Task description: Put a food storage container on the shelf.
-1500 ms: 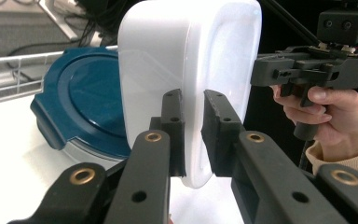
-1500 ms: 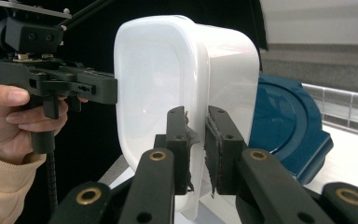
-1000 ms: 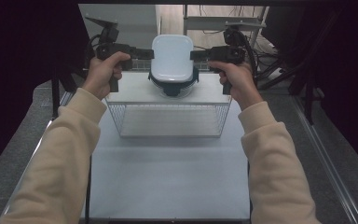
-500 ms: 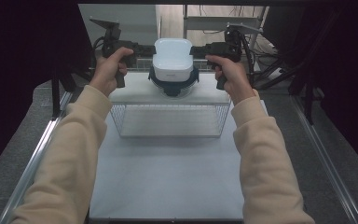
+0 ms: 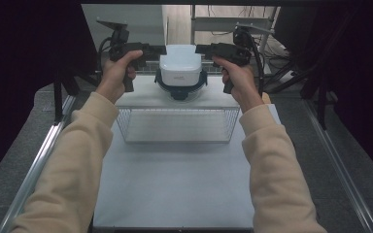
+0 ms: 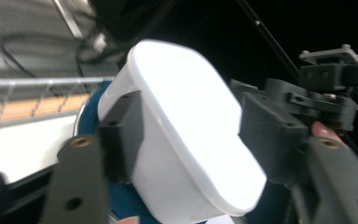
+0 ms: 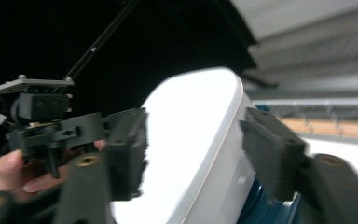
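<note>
A white rounded-rectangular tub (image 5: 180, 65) sits upside down on a dark blue bowl (image 5: 179, 90) on the white shelf top at the back. My left gripper (image 5: 158, 50) reaches in from the tub's left and my right gripper (image 5: 203, 48) from its right. Both pairs of jaws have just been opening. In the left gripper view the tub (image 6: 186, 140) lies between the spread pads (image 6: 121, 135), and the far pad stands just off it. The right gripper view has the tub (image 7: 196, 149) between the pads (image 7: 270, 158), with a small gap at its rim.
The bowl rests on a white board (image 5: 141, 97) laid over a wire basket (image 5: 177, 127). The pale table (image 5: 175, 184) runs toward me between metal rails (image 5: 43, 155). Cables and stands crowd the dark area behind the shelf.
Both hands have carried the tub away from me toward the back and levelled it. The jaws of both grippers have spread apart from the tub's sides.
</note>
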Motion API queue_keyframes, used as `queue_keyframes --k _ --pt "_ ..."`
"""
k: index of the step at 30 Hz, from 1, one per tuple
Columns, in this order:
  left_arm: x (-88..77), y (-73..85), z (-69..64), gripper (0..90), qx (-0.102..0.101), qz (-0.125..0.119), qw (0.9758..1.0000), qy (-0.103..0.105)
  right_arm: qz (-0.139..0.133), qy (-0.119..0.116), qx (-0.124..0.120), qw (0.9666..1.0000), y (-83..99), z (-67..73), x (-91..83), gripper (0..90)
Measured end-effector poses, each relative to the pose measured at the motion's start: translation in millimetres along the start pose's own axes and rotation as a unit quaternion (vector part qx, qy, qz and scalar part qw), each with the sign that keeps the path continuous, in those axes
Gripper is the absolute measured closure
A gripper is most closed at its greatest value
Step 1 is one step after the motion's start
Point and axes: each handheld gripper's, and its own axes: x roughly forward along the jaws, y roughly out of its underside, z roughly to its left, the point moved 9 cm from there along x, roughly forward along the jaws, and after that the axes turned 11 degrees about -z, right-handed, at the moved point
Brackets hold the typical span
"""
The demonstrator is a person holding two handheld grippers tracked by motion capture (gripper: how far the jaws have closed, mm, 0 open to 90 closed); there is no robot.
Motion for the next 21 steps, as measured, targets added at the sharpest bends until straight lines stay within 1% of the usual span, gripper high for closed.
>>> queue_keyframes --k 1,2,3,5,6,7,8,10,11,12,13,15,17,18,21 --pt "-3.2 -0.3 -3.7 33.9 0.009 -0.004 0.9999 0.0 -0.007 0.001 -0.016 0.9998 -1.7 2.2 -4.2 34.2" --pt "-7.5 0.1 -6.8 31.2 0.027 -0.005 0.9996 -0.004 -0.01 0.002 -0.034 0.9994 -2.6 4.6 -9.5 32.1" --pt "-12.5 1.2 -9.9 29.3 0.049 -0.009 0.9987 -0.011 -0.013 -0.002 -0.05 0.9986 -3.4 7.6 -15.3 30.9" --pt "-23.9 5.5 -18.8 28.1 0.087 -0.022 0.9958 -0.018 -0.025 -0.002 -0.082 0.9963 -4.4 10.6 -28.6 29.5" --pt "-29.5 9.4 -23.7 27.9 0.104 -0.026 0.9941 -0.018 -0.027 -0.006 -0.091 0.9955 -3.5 12.3 -35.6 29.2" --pt "-34.9 14.9 -28.1 27.6 0.12 -0.022 0.9924 -0.02 -0.027 -0.011 -0.099 0.9946 -1.7 12.9 -42.5 28.8" --pt "-39.6 20.8 -31.6 27.1 0.138 -0.017 0.9901 -0.021 -0.025 -0.014 -0.109 0.9937 1.0 13.2 -49.5 28.7" --pt "-49.8 34.0 -35.9 26.9 0.169 -0.006 0.9851 -0.034 -0.02 -0.015 -0.13 0.9911 8.4 12.1 -63.2 28.3" --pt "-55.2 41.2 -38.9 26.8 0.185 -0.003 0.9821 -0.036 -0.017 -0.017 -0.144 0.9893 13.3 11.4 -69.4 27.9" --pt "-60.8 48.4 -42.5 26.6 0.198 -0.001 0.9796 -0.035 -0.012 -0.016 -0.152 0.9881 18.8 11.0 -75.8 27.6" --pt "-66.6 55.1 -45.3 26.3 0.208 0.001 0.9775 -0.035 -0.01 -0.017 -0.159 0.9871 24.7 10.8 -81.6 27.5" --pt "-77.4 68.4 -50.9 25.9 0.207 0.001 0.978 -0.022 -0.007 -0.022 -0.171 0.985 36.8 11.4 -91.7 27.1" --pt "-86.9 80.8 -52.6 25.4 0.216 -0.001 0.9763 -0.022 -0.004 -0.025 -0.186 0.9822 49.7 13.5 -100.7 26.7" --pt "-91.4 87.1 -52.6 25.5 0.219 0.001 0.9755 -0.021 -0.002 -0.022 -0.195 0.9806 56.0 13.7 -105.1 26.6" --pt "-102.9 106.3 -50.2 25.4 0.221 0.0 0.975 -0.02 0.006 -0.021 -0.211 0.9773 76.4 15.1 -117.3 26.6"
